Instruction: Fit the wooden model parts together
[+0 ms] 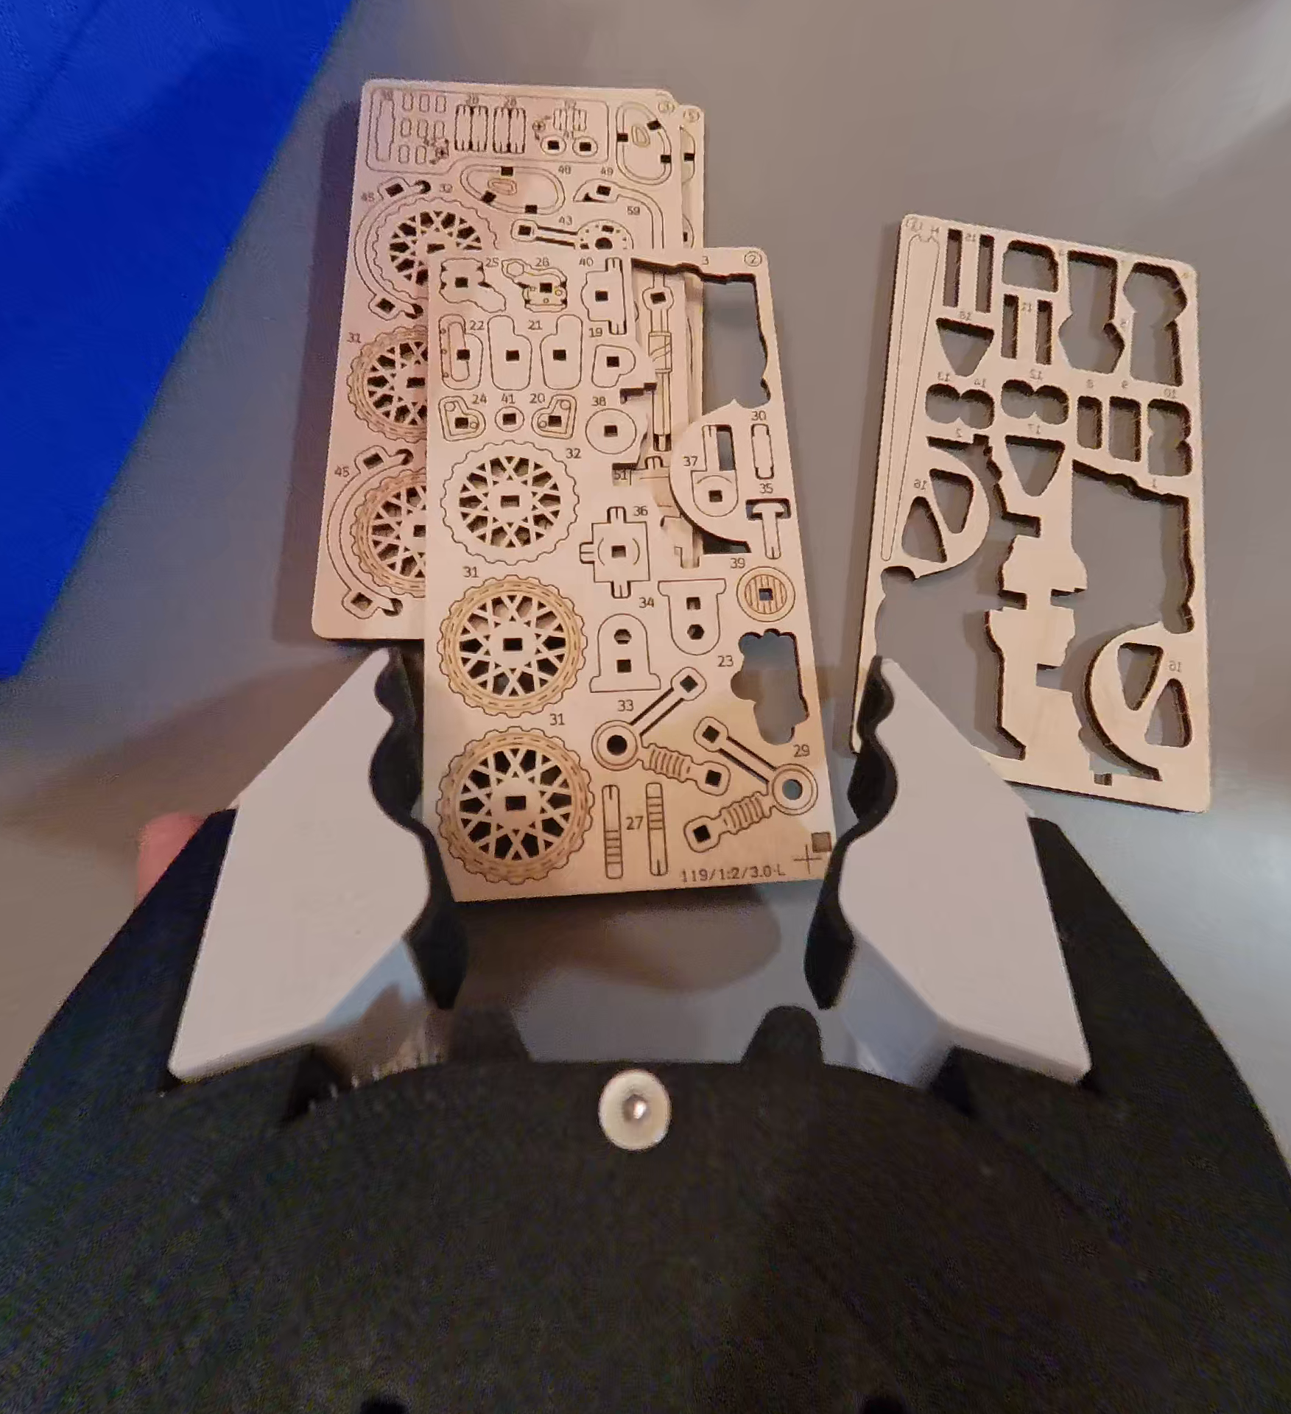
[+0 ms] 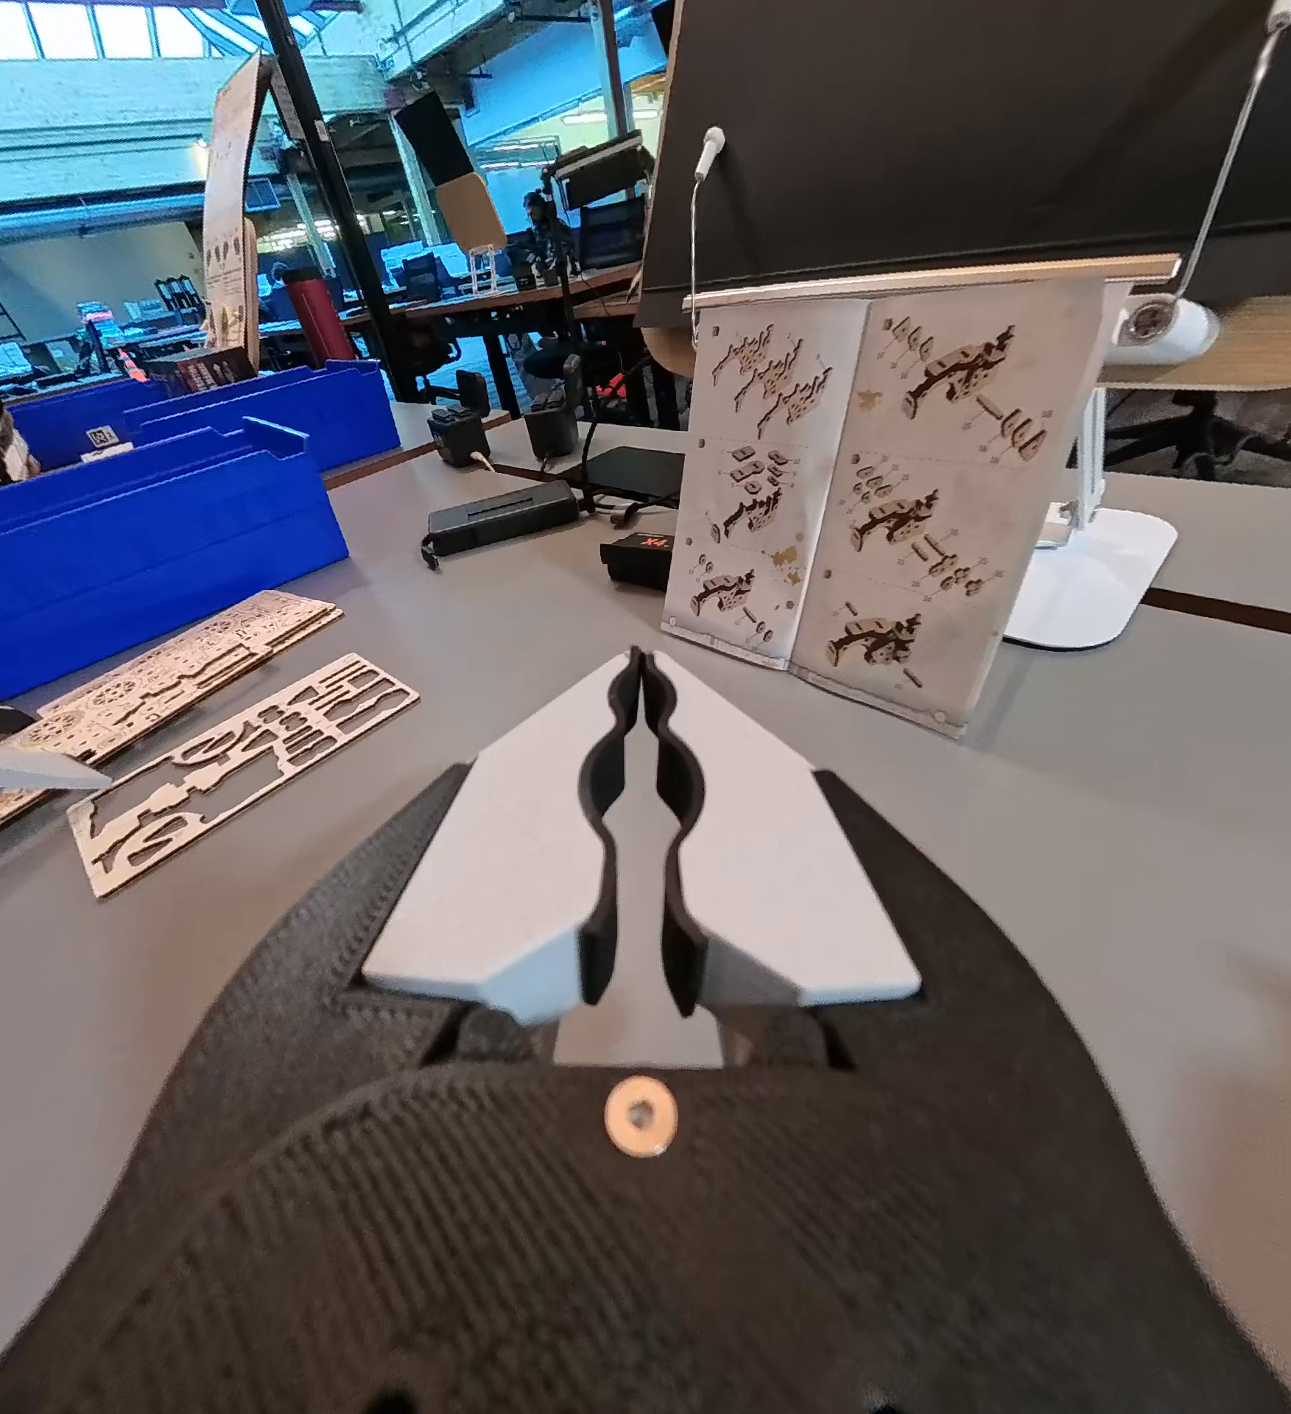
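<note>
On the grey bench [image 1: 1009,153] lie thin, laser-cut plywood sheets: a top sheet [image 1: 611,581] with spoked wheels and small levers still in it rests askew on a stack of sheets [image 1: 397,229] beside a blue bin [image 2: 129,535], and a nearly emptied sheet [image 1: 1032,505] lies just to the right, apart from the stack. These sheets look light, flat and stiff but brittle, with a dry matt face and scorched cut edges; the emptied one is mostly thin bridges and would likely snap if bent. The safest hold seems to be across a solid outer border, not the fine spokes. The left hand-held gripper [image 1: 630,673] is spread wide, straddling the top sheet's near end and gripping nothing. The right hand-held gripper [image 2: 638,666] is clenched and empty, facing a propped instruction sheet [image 2: 856,490].
</note>
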`<state>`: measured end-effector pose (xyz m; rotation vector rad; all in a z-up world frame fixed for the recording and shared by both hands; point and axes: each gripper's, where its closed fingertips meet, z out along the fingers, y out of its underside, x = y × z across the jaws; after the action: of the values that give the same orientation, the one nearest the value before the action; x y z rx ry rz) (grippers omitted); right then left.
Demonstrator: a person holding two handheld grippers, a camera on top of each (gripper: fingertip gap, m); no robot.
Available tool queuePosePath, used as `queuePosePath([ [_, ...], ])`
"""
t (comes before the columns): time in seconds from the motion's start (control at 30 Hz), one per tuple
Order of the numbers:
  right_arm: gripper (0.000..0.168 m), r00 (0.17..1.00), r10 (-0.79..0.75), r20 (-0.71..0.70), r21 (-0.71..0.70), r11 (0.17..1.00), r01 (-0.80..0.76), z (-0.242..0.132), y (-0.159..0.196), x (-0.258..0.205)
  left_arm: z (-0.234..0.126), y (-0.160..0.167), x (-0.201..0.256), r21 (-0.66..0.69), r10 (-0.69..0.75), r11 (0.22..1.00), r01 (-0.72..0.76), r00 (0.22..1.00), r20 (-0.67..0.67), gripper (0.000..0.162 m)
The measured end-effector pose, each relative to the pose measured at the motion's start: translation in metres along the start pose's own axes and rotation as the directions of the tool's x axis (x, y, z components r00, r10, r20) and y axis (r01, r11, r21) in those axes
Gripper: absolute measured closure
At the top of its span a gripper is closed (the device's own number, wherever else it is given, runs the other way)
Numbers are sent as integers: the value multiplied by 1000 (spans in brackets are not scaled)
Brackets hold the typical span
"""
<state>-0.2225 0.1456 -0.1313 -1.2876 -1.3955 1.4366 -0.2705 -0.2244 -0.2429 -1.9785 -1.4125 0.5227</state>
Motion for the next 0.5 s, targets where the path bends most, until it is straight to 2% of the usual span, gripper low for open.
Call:
queuePosePath([
  [0.1,168,1000,10,0,1,1000,-10,-2,0,1,0,-1,-2,6,-7,1000,7,1000,3,52],
  [0.13,168,1000,7,-2,1,1000,-7,-2,0,1,0,-3,-3,14,-8,1000,8,1000,1,60],
  [0.17,168,1000,3,-2,1,1000,-3,-3,0,1,0,-4,-3,16,-10,1000,10,1000,-7,62],
  [0.3,168,1000,-15,0,-3,1000,15,-3,0,-2,-2,-7,-4,36,-26,999,27,999,-35,62],
  [0.5,168,999,-33,7,-9,999,33,-2,2,-5,-12,-21,-3,122,25,992,-26,1000,8,62],
])
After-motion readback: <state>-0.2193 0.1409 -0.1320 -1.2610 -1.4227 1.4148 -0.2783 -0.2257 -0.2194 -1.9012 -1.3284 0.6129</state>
